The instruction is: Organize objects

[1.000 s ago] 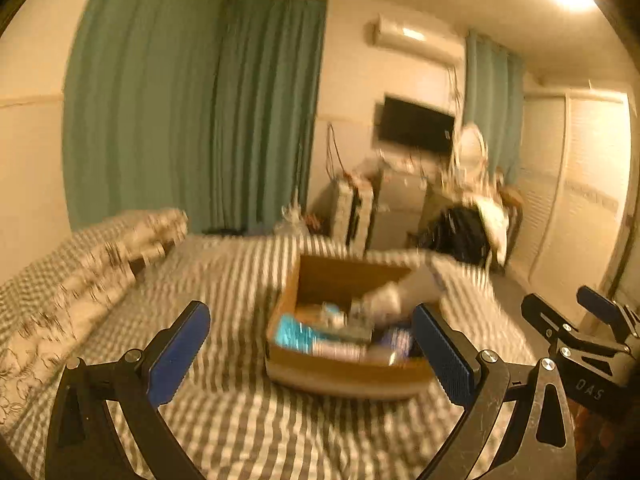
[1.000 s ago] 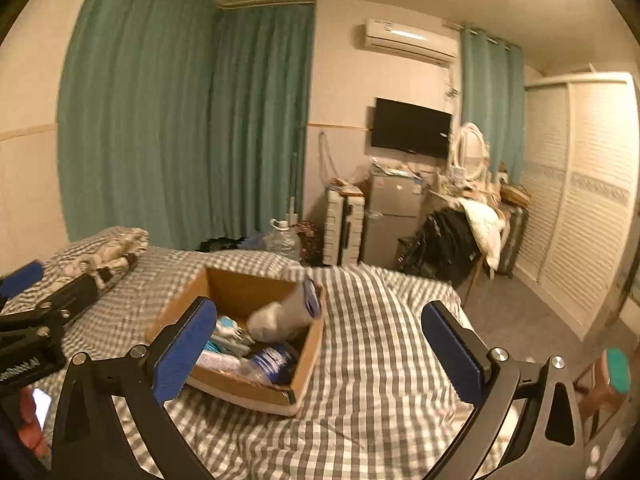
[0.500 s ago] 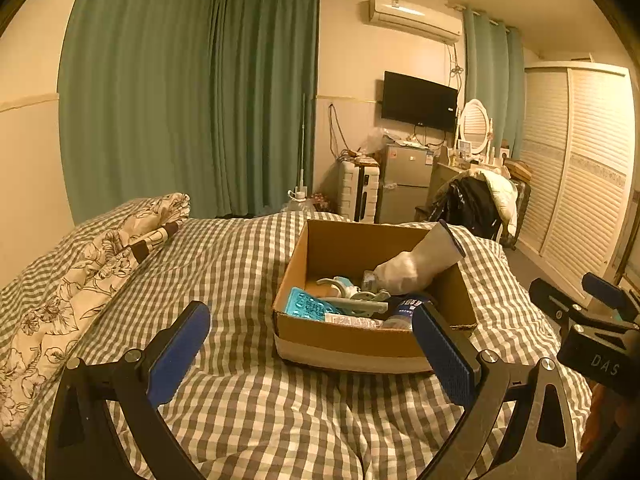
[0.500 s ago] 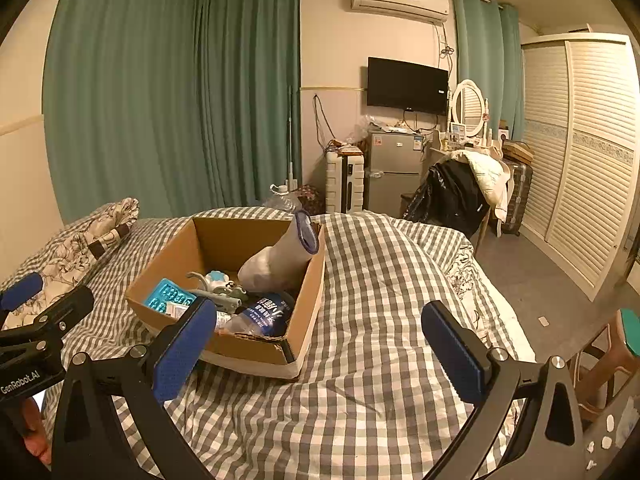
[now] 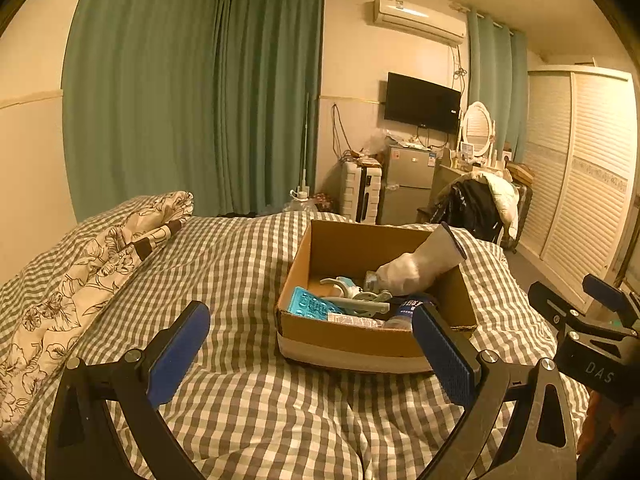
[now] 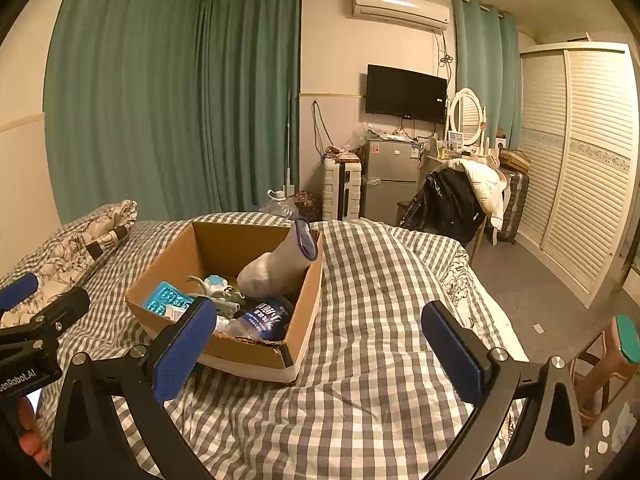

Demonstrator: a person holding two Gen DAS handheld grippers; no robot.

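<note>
A cardboard box (image 5: 352, 338) (image 6: 168, 268) sits on the checked bedspread (image 5: 240, 264). Inside lie a white sock with a dark cuff (image 5: 420, 268) (image 6: 276, 268), a teal blister pack (image 5: 310, 304) (image 6: 166, 298), a blue-labelled bottle (image 6: 266, 316) and a pale plastic tool (image 5: 348, 290). My left gripper (image 5: 310, 354) hovers open in front of the box with nothing between its blue pads. My right gripper (image 6: 318, 350) is open too, empty, to the right of the box. Each gripper shows at the edge of the other's view.
A flowered pillow (image 5: 92, 264) lies at the bed's left side. Beyond the bed stand a small fridge (image 6: 390, 180), a white suitcase (image 6: 340, 190), a chair draped with clothes (image 6: 460, 196) and a louvred wardrobe (image 6: 576, 160). Teal curtains (image 5: 192, 100) cover the far wall.
Both views have tilted down and steadied from blur, with the box now larger and nearer. Both grippers stay open and empty.
</note>
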